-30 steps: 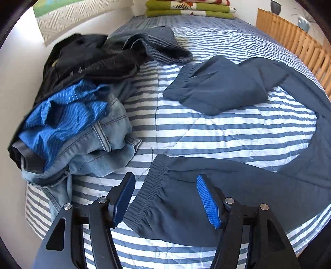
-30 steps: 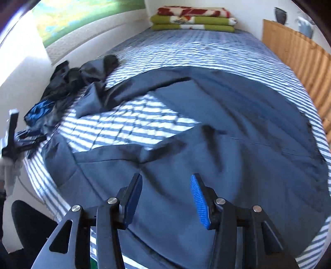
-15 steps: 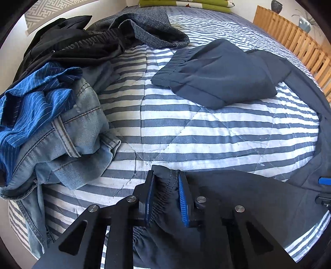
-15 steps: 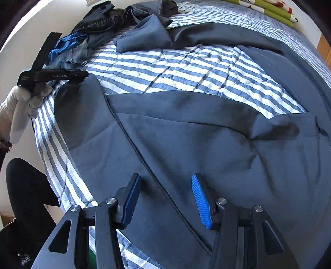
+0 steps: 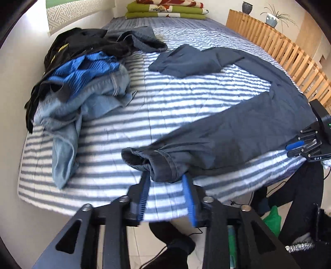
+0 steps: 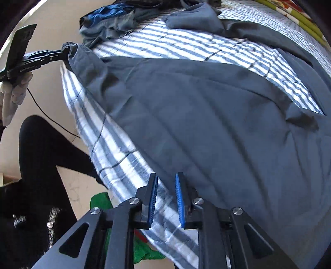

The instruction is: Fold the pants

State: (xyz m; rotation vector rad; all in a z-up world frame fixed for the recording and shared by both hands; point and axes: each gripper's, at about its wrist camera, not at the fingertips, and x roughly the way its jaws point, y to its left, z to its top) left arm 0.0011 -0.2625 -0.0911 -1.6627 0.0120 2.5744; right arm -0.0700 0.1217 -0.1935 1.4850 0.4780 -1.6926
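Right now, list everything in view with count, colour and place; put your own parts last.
pants: one, dark blue, spread across the bed
bedcover: one, blue and white stripes, under everything
clothes pile: one heap, black, bright blue and denim, bed's left side
folded blankets: one stack, green and red, bed's far end
slatted rail: one, wooden, along the bed's right side
pots: two, dark and pale blue, on the rail
green cloth: one, on the floor
left tongs: black with blue pads, jaws opening, pants cuff between them
right tongs: same colours, jaws closing at the pants' near edge
gloved hand: white, holding the left tongs
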